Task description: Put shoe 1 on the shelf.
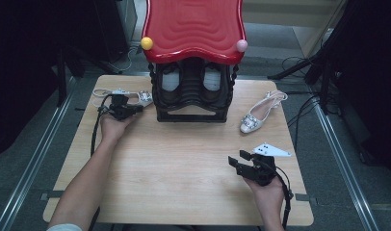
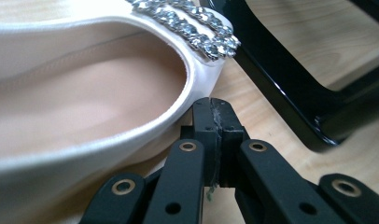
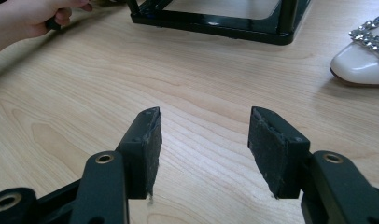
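A white slingback shoe (image 1: pixel 136 96) with a jewelled toe lies at the table's back left, beside the black rack (image 1: pixel 192 115). My left gripper (image 1: pixel 128 109) is down at that shoe's toe end. In the left gripper view its jaws are shut, pad against pad (image 2: pixel 214 126), right beside the shoe's rim (image 2: pixel 178 112) with nothing visibly between them. The matching shoe (image 1: pixel 261 113) lies at the back right, its toe (image 3: pixel 360 60) toward the front. My right gripper (image 1: pixel 236 162) hovers near the front right, open and empty (image 3: pixel 204 144) over bare wood.
The black rack has a red wavy roof (image 1: pixel 193 26) with a yellow ball (image 1: pixel 146 43) and a pink ball (image 1: pixel 241 45) at its corners. Two pale items (image 1: pixel 170 79) sit inside it. The wooden table (image 1: pixel 184 163) has rounded edges; rails run along both sides.
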